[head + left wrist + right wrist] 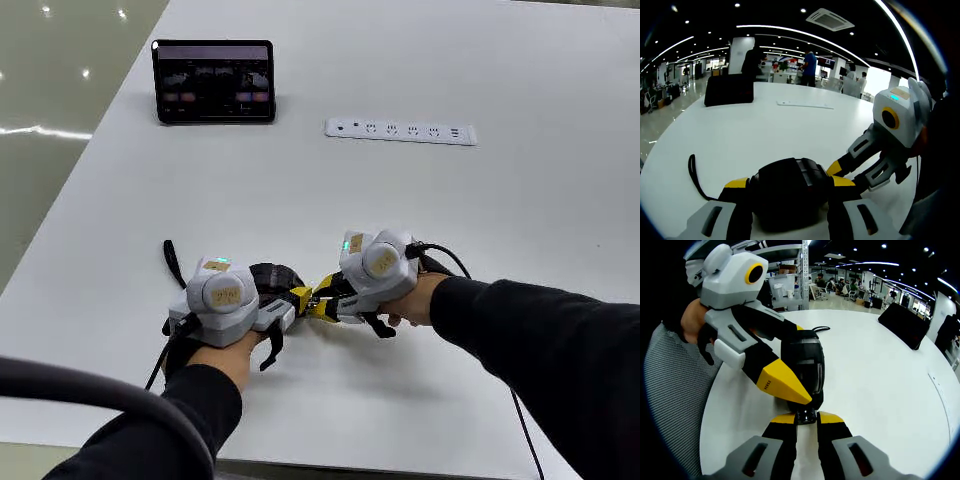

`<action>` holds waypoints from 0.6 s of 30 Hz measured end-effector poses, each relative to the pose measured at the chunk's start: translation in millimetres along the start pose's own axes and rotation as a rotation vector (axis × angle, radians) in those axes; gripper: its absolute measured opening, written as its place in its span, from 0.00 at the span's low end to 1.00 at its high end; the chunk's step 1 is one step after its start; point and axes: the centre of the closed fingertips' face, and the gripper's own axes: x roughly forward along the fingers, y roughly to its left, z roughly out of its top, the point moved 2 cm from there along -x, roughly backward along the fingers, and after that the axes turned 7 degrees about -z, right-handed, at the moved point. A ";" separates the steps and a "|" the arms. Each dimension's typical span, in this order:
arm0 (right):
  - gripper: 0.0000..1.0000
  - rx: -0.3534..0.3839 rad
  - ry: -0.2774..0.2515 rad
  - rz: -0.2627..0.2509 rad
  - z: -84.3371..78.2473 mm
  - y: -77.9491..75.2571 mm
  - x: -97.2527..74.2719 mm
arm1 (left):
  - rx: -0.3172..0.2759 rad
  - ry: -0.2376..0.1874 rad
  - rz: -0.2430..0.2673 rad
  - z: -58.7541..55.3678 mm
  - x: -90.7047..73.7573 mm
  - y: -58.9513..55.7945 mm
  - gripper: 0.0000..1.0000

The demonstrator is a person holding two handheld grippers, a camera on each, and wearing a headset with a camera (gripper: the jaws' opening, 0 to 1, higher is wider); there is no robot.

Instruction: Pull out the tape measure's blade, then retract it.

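Together, we bring both grippers to the black tape measure [277, 279] on the near side of the white table [420, 200]. Our left gripper [790, 182] has its jaws spread wide, clamping the case between them. Our right gripper [806, 418] has its jaws almost together, pinching the blade tip [805, 415] at the case's mouth. A tablet [213, 80] and power strip [400, 131] sit beyond.

Bright ceiling lights [803, 10] evenly light the white table [400, 60]; fisheye edges bend.
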 end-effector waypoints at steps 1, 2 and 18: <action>0.10 0.000 0.000 0.001 0.7 0.1 0.5 | -0.001 0.000 0.000 0.0 0.1 0.2 0.57; 0.10 -0.006 0.006 0.003 -0.1 -0.1 -0.1 | 0.003 0.001 0.000 -0.3 0.2 0.1 0.57; 0.11 0.007 0.015 -0.001 -1.2 -0.9 -0.4 | -0.001 0.004 -0.002 -1.0 0.9 -0.3 0.57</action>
